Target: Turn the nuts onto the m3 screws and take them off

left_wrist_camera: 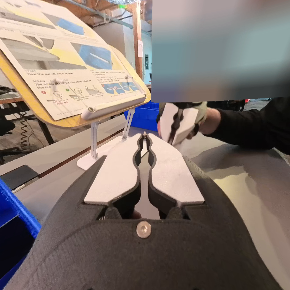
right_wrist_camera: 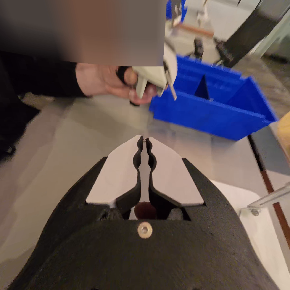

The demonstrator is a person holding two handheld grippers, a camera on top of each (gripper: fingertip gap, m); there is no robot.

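Note:
In the left wrist view my left gripper [left_wrist_camera: 144, 136] is shut on a small metal screw [left_wrist_camera: 144, 134], whose end pokes out past the fingertips. In the right wrist view my right gripper [right_wrist_camera: 144, 140] is shut on a tiny dark nut [right_wrist_camera: 144, 140] pinched at the very tips. Both are held above the grey table [right_wrist_camera: 94, 125]. The right gripper [left_wrist_camera: 174, 130] also shows in the left wrist view, held by a hand to the right and apart from the screw. The left gripper [right_wrist_camera: 169, 75] shows in the right wrist view, blurred, held by a hand near the blue bin.
An instruction board [left_wrist_camera: 65, 65] on a white stand [left_wrist_camera: 94, 150] stands at the left of the table. Blue bins sit behind it [left_wrist_camera: 141, 116], at the near left [left_wrist_camera: 14, 219], and ahead in the right wrist view [right_wrist_camera: 211, 106]. A dark sleeve [left_wrist_camera: 251, 125] reaches in from the right.

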